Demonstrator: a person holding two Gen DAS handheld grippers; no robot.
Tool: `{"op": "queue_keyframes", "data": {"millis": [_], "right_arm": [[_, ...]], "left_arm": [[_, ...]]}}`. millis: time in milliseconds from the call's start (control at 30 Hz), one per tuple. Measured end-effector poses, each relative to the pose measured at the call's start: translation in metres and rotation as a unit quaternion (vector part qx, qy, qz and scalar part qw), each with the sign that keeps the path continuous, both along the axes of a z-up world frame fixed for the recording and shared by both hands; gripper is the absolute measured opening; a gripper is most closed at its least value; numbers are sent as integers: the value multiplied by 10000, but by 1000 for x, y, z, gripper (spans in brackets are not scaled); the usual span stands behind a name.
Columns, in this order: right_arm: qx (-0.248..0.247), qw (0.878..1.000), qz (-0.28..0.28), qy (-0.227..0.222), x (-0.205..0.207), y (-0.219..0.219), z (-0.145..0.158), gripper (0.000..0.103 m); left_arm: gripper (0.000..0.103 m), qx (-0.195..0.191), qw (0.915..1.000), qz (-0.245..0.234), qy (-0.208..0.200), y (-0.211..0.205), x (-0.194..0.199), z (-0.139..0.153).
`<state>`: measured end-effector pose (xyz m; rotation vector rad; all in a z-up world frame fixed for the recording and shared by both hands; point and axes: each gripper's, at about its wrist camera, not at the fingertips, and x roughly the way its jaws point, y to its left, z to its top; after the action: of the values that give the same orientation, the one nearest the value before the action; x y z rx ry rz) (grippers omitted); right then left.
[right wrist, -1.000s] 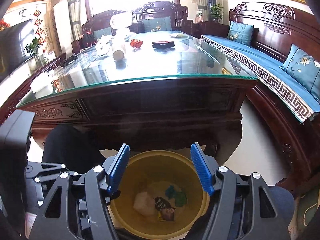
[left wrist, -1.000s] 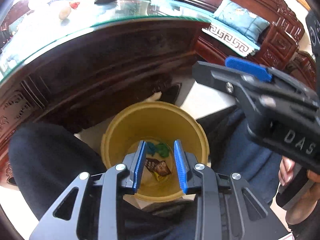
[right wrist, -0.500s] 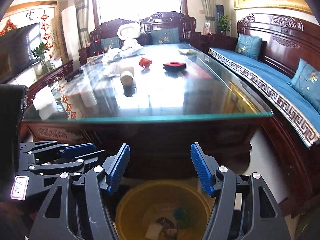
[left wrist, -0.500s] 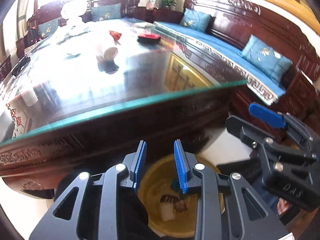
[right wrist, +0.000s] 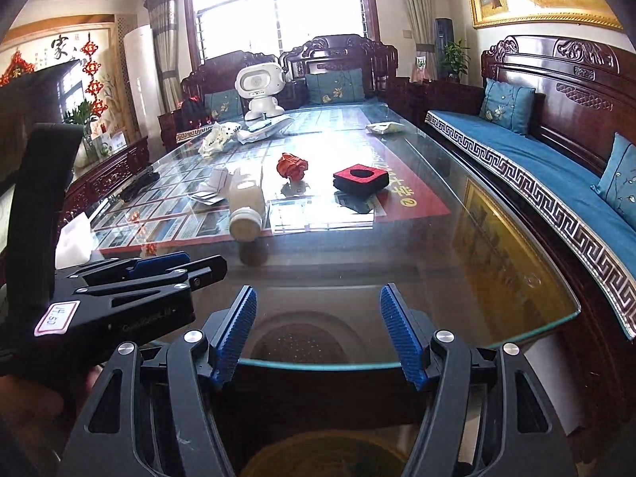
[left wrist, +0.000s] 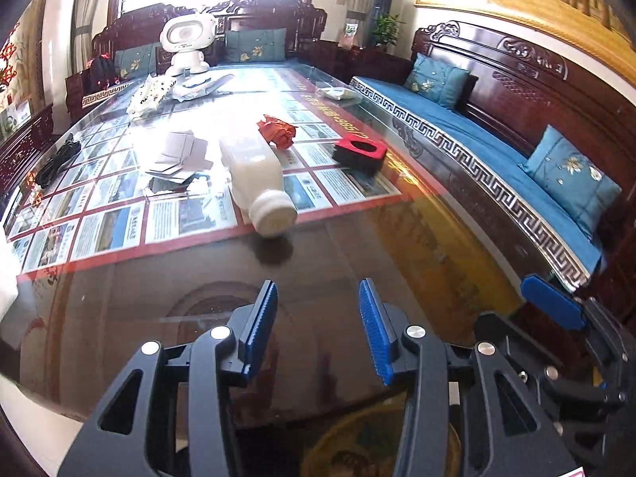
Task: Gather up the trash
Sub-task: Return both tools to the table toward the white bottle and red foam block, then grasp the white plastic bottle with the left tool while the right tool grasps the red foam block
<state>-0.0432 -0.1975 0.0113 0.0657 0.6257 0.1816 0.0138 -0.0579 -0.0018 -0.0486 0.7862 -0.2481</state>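
Note:
A white plastic bottle [left wrist: 254, 183] lies on its side on the glass table [left wrist: 357, 262], cap toward me; it also shows in the right wrist view [right wrist: 245, 204]. Behind it lie a crumpled red paper [left wrist: 277, 130] [right wrist: 292, 166], folded white paper [left wrist: 179, 155] [right wrist: 212, 187] and a red-and-black box [left wrist: 359, 153] [right wrist: 360, 178]. My left gripper [left wrist: 316, 318] is open and empty above the table's near edge. My right gripper [right wrist: 318, 326] is open and empty beside it. The yellow bin [left wrist: 357, 445] [right wrist: 326, 457] sits below the table edge.
A white toy robot [right wrist: 260, 91] and crumpled wrappers [right wrist: 216, 139] are at the table's far end. A black cable [left wrist: 55, 159] lies at the left edge. A blue-cushioned wooden bench [right wrist: 536, 167] runs along the right.
Both grippers rose from over the yellow bin to above the table's near edge. The left gripper's jaws opened wider. The bin dropped to the bottom of both views.

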Motion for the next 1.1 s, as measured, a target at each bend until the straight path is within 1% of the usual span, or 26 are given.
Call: {"op": "queue_keyframes", "data": {"millis": [133,267,333,467,567,600,700,900,1100], "right_arm": [[2,10000,24,34,16,-1,-3,64],[-22,9999,70,80,35,1,-6,64],[-45,9999,91,84,43,2,-7,66],[-37,9999,93,138,61,1,-12,67],[-4,9998,100,178,71,0,-15,67],[-3,9998,99,195,75,0,-17,67],[46,9997,113,227,82,-2,-19,67],[90,9996,92,237,94,-8,-22,67],[76,9996,97,273,103,-9,-24,67]], "left_arm": [[44,17,10000,32,51,0,18,-4],[44,47,9999,94,86,2,27,-7],[45,61,9999,124,89,4,33,-9],[47,107,9996,249,119,9,47,-15],[47,41,9991,368,212,12,59,-19],[49,31,9988,428,224,13,63,-20],[54,28,9980,604,201,15,78,-21],[54,-15,9975,635,309,10,111,-26],[55,31,9965,743,388,7,128,-34]]}}
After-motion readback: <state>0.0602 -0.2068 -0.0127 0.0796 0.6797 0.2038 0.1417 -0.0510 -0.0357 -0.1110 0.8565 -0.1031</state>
